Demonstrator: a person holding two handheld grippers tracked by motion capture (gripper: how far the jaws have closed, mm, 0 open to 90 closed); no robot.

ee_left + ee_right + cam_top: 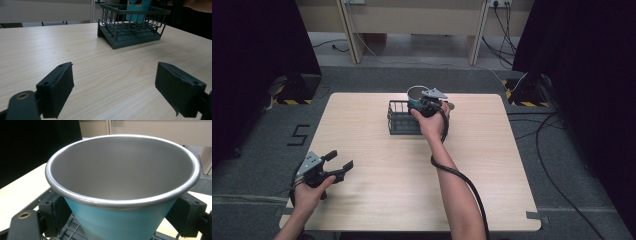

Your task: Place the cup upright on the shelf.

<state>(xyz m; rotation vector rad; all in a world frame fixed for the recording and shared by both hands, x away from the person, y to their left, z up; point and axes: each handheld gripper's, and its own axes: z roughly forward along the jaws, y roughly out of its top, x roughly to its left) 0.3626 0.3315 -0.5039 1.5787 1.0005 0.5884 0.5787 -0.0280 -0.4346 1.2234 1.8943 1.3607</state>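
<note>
The person's right forearm reaches forward across the wooden table from the bottom edge of the high view, wrist bent slightly inward, with the right hand wrapped around the right gripper at the far middle of the tabletop. A black cable trails back along that forearm. The right gripper's 2 black jaws press against opposite sides of a teal cup with a bare metal inside and a rolled silver rim, clamped just below the rim. The cup stands upright, mouth up, over the dark wire basket, whose grid shows under the cup's base in the right gripper view; whether the base touches the basket floor cannot be told. In the left gripper view the cup's lower part shows within the far side of the basket. The left hand rests low at the near left corner of the table, holding the left gripper pointed toward the basket, well apart from it. Its 2 jaws stand wide apart with bare tabletop between them.
</note>
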